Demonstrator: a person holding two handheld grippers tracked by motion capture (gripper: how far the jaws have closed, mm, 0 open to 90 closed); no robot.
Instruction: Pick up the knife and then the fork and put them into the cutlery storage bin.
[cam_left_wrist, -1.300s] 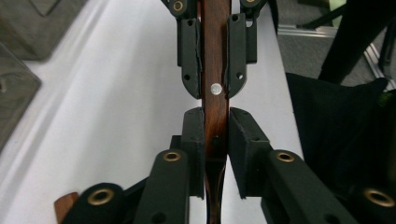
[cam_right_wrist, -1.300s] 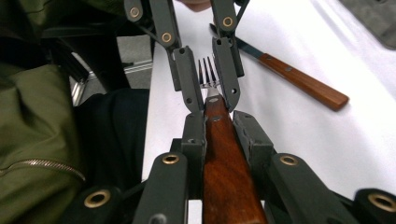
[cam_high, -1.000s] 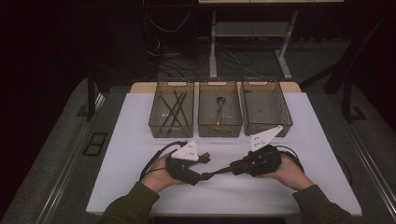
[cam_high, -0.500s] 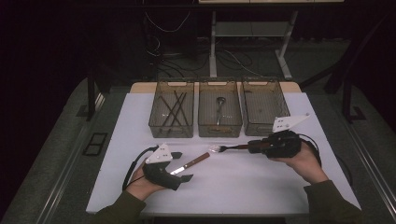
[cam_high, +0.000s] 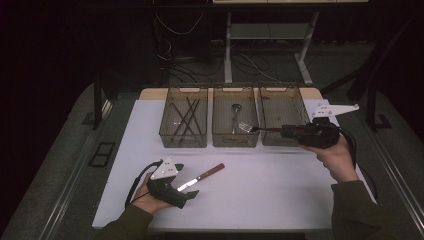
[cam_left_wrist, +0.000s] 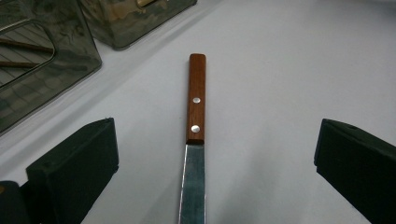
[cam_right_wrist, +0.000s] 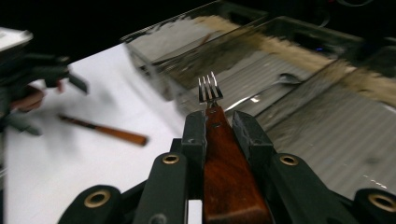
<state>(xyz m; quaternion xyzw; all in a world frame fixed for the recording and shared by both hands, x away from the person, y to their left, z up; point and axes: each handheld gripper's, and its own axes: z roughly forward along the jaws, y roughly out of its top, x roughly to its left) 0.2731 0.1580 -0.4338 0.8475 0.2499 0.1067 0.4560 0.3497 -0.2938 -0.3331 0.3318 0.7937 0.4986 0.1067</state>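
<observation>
Sorting cutlery at a white desk (cam_high: 280, 200), a person works a pair of hand-held tongs, one in each hand. At the near left corner, the left gripper (cam_high: 192, 192) rests low with its jaws spread as wide as they go, having just been opening; the knife (cam_high: 200, 178) lies flat on the desk between them, blade toward the hand and wooden handle pointing at the bins, touched by neither jaw. Along the far edge stand three clear bins: the left bin (cam_high: 183, 123) holds dark chopsticks (cam_high: 186, 116), the middle bin (cam_high: 235, 123) holds a spoon (cam_high: 235, 111), and the right bin (cam_high: 283, 122) looks bare. At the right, the right gripper (cam_high: 286, 131) is clamped tight on the wooden handle of a fork (cam_high: 250, 128), carried level with its tines out over the middle bin's near right corner.

The risk appears to lie with the fork: held by the handle end alone, it could pivot or slip if the tines catch a bin rim, or drop in with the spoon if let go here. The freed knife sits near the left hand, where a careless lift of the jaws could nudge it askew.
</observation>
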